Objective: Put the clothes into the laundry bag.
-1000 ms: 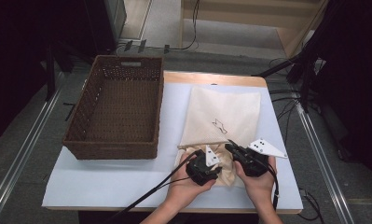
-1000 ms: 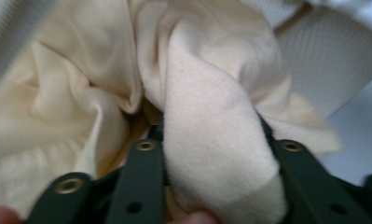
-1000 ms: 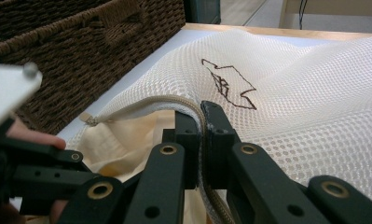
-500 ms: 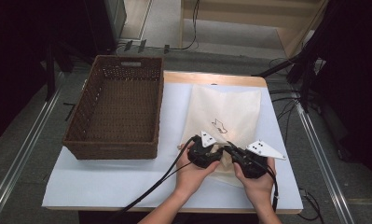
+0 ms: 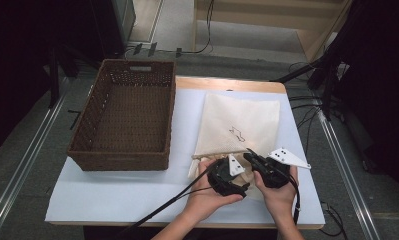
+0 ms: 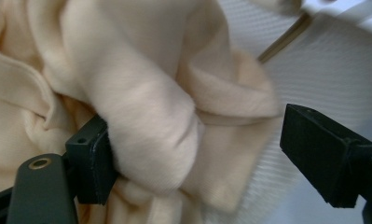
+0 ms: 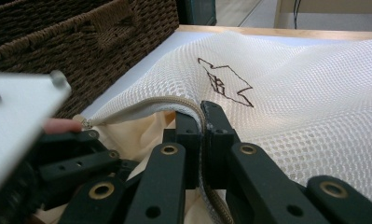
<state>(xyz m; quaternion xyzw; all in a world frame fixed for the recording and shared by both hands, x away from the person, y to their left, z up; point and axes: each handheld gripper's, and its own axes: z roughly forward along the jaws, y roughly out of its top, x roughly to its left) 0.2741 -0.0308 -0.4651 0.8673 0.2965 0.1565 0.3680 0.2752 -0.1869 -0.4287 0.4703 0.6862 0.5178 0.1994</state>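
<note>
A: Stuffing stage here. The right gripper (image 7: 203, 122) is clamped on the zipper edge of the white mesh laundry bag (image 5: 242, 122), lifting its mouth open.

B: And the left gripper (image 6: 193, 156)?

A: Its jaws have just been opening; the pale peach cloth garment (image 6: 141, 107) bulges between them, touching one pad only, so it looks let go.

B: Where's the bag lying?

A: Flat on the white table (image 5: 112, 195), right of the brown woven wicker basket (image 5: 124, 117). Long axis runs away from the person, mouth at the near end.

B: Next?

A: Probably regrip the cloth hanging out and push it deeper past the zipper.
</note>
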